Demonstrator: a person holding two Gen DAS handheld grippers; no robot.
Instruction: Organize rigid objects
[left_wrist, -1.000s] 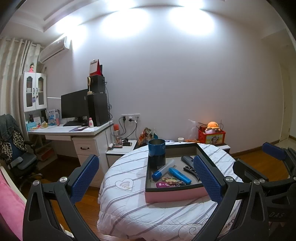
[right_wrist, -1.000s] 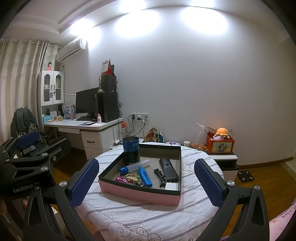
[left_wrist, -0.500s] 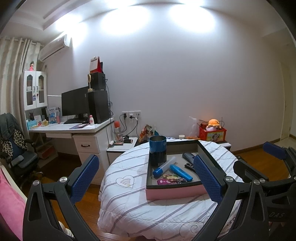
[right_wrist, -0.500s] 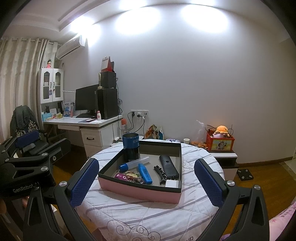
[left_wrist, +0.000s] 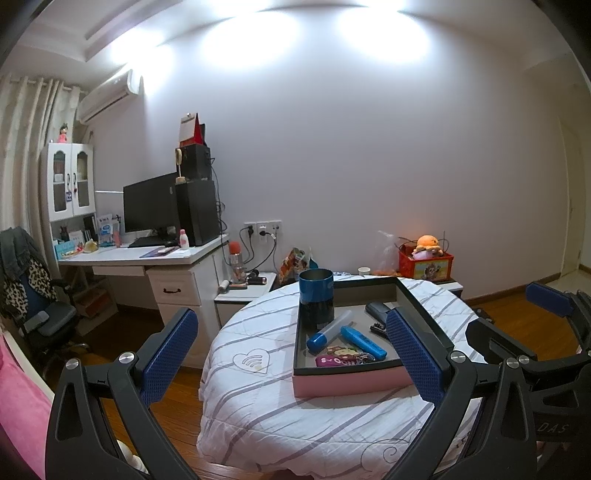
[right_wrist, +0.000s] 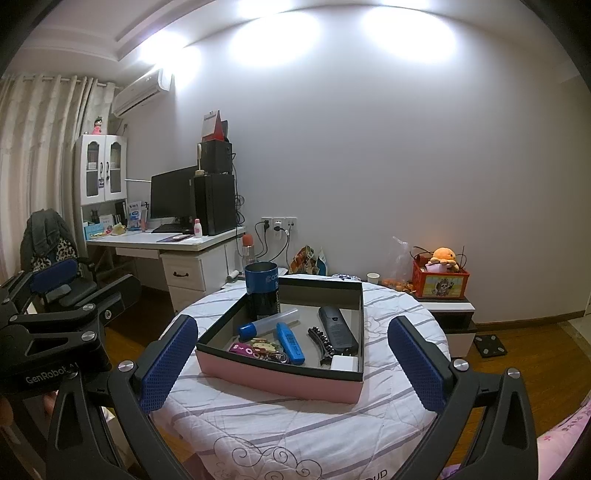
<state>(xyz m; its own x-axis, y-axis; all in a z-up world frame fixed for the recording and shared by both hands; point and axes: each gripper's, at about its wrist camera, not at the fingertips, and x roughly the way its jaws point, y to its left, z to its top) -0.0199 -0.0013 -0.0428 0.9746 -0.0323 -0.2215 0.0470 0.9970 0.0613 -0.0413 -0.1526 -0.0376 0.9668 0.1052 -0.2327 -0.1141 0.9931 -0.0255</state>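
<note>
Two handheld grippers hang side by side before a round surface (right_wrist: 288, 417) draped in a white cloth with grey stripes, in a bedroom lit from the ceiling. The left gripper (left_wrist: 295, 354) has its jaws wide apart and grips nothing; the right gripper (right_wrist: 291, 363) likewise has its jaws spread and empty, both short of the surface's near edge.

On the cloth sits a shallow pink-sided box (right_wrist: 280, 380) with a dark rim and grey floor, holding the loose things. A blue and black tumbler (right_wrist: 263, 291) stands upright in its far left corner. Just in front of it lies a clear tube with a blue cap (right_wrist: 267, 325), slanted across the floor, and beside that a blue highlighter (right_wrist: 290, 342). A bunch of keychains with a magenta tag (right_wrist: 258, 350) rests against the near wall. To the right lie a black hair clip (right_wrist: 320, 341), a black remote control (right_wrist: 338, 328) pointing toward the far wall, and a white charger plug (right_wrist: 344, 363) in the near right corner.

Behind the surface stand a white desk (left_wrist: 147, 258) with a monitor (left_wrist: 149, 206) and a computer tower (left_wrist: 197, 212), and a red box topped by an orange plush toy (left_wrist: 428, 242) against the wall.
</note>
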